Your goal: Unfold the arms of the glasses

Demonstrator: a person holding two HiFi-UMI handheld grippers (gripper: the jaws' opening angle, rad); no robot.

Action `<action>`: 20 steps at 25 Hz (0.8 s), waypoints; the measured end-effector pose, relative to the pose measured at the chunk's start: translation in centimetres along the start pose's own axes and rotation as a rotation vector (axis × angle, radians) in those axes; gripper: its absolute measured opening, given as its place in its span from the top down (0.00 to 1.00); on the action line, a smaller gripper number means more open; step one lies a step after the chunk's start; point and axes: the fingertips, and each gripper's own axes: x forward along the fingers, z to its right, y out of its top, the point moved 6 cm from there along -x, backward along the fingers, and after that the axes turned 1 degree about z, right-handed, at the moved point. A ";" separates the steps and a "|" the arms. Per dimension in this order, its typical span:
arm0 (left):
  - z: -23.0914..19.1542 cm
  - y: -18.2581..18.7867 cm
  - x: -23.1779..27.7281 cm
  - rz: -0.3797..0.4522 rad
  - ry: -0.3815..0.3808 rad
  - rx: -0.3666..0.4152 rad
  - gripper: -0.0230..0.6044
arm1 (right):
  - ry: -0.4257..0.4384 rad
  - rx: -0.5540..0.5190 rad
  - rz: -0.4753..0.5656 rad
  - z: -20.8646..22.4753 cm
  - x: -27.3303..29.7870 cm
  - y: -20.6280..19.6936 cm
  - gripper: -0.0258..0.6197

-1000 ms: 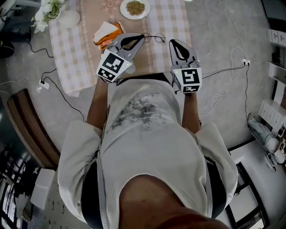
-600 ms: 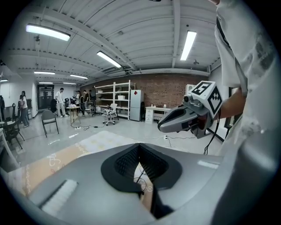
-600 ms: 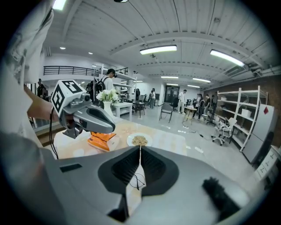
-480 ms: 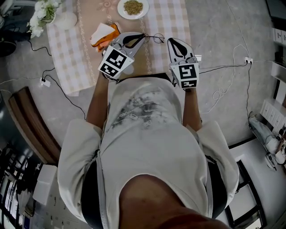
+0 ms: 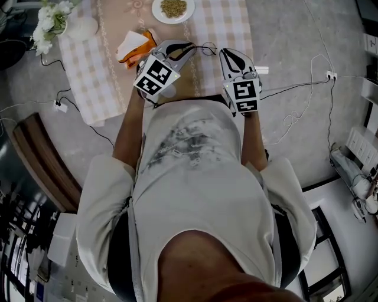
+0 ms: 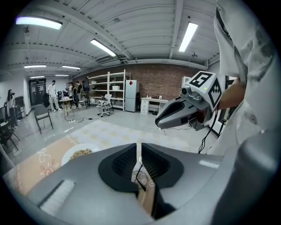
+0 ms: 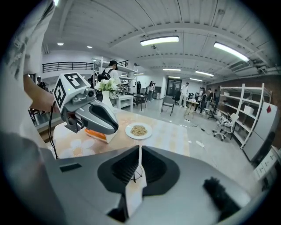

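Left tongs (image 6: 139, 149) and right tongs (image 7: 139, 154) both clenched, empty. Wire-framed glasses (image 5: 207, 46) lie on the table (image 5: 227, 23) just ahead of your tips. Expect them light, thin, easily bent; pinch each arm near its hinge

Glasses (image 5: 207, 47) on table (image 5: 227, 23), between left gripper (image 5: 190, 46) and right gripper (image 5: 227, 54); plate (image 5: 173, 8) behind; box (image 5: 133, 44) left.

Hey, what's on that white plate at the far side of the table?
A small heap of brownish grain-like food sits in the middle of the white plate. The plate's centre beneath it is covered, and the exact food cannot be told.
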 end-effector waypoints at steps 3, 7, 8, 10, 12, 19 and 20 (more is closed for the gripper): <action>0.0 -0.7 0.8 -0.039 -0.019 0.005 0.89 | 0.003 0.001 -0.011 0.1 0.3 -0.4 0.93; 0.1 -1.5 2.0 -0.080 -0.043 0.018 0.87 | 0.008 -0.002 -0.027 0.2 0.8 -1.0 0.93; 0.1 -1.7 2.3 -0.088 -0.049 0.023 0.87 | 0.011 -0.003 -0.031 0.3 0.9 -1.1 0.92; 0.1 -2.0 2.8 -0.103 -0.059 0.029 0.87 | 0.017 -0.004 -0.039 0.4 1.2 -1.4 0.91; 0.1 -2.3 3.3 -0.119 -0.070 0.035 0.86 | 0.023 -0.005 -0.047 0.4 1.5 -1.7 0.90; 0.0 -3.3 5.1 -0.175 -0.101 0.062 0.85 | 0.050 -0.022 -0.076 0.5 2.6 -2.5 0.88; 0.0 -3.4 5.3 -0.184 -0.105 0.067 0.84 | 0.053 -0.023 -0.079 0.6 2.8 -2.6 0.88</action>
